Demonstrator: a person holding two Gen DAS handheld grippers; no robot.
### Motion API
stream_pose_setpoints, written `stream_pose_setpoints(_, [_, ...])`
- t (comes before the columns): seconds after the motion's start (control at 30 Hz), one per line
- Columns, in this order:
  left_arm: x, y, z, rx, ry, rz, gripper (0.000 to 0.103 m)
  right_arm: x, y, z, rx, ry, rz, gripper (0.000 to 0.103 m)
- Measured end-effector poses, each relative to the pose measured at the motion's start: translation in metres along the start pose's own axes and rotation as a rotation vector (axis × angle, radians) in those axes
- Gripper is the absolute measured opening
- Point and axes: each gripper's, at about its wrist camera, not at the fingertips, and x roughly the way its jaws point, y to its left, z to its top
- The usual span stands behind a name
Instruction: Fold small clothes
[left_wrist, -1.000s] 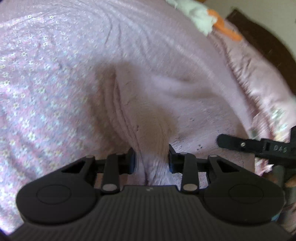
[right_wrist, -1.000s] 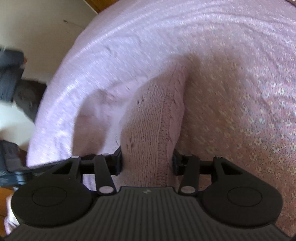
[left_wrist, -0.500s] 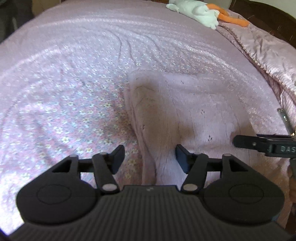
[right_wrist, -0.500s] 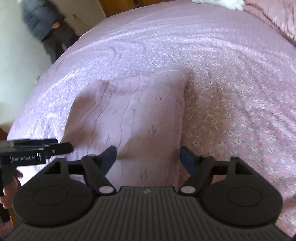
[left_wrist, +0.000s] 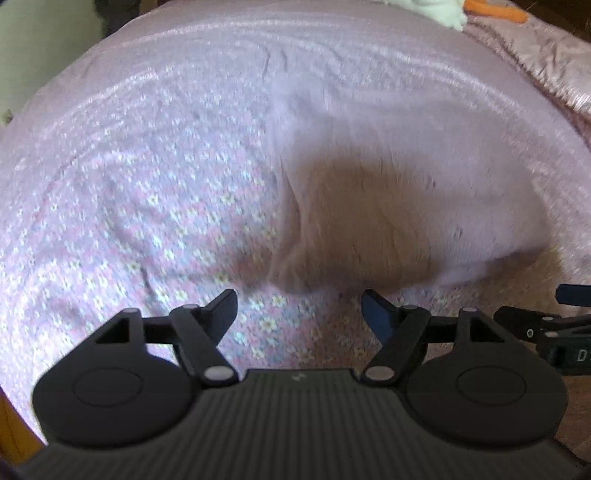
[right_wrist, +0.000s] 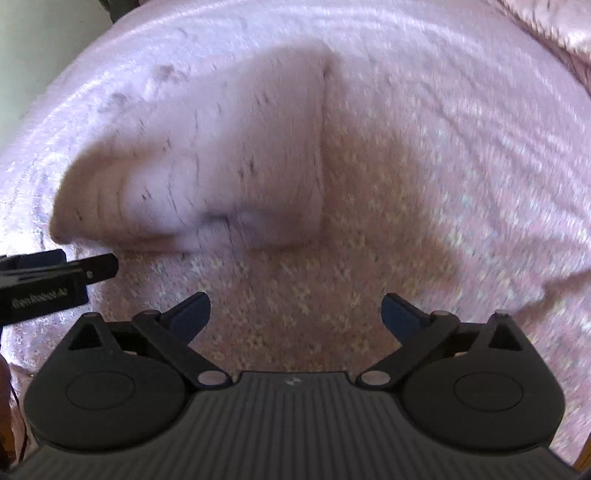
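Both empty — left gripper, right gripper — before folded knit

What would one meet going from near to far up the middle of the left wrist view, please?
Left claw, open and empty → flowered pink bedspread → folded pink knit garment → more bedspread → white and orange plush toy at the far edge.

Folded garment on bedspread, stuffed toy behind, both grippers before it
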Motion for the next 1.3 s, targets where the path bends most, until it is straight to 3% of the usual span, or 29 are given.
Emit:
stream_pose_setpoints(0.2, [0.019,-0.010,-0.013,0.007,0.069,0.001,0.075,0.018,0.006,-0.008,-0.013,0.020,-0.063,0.103])
stream_pose_setpoints(0.67, [0.024,-0.018,-0.016,0.028,0.070,0.005,0.086,0.023,0.012,-0.010,-0.004,0.016,-0.087,0.103])
stream_pose_setpoints(1.3, [0.024,-0.010,-0.015,0.018,0.072,-0.012,0.087,0.023,0.012,-0.010,-0.015,0.013,-0.086,0.103])
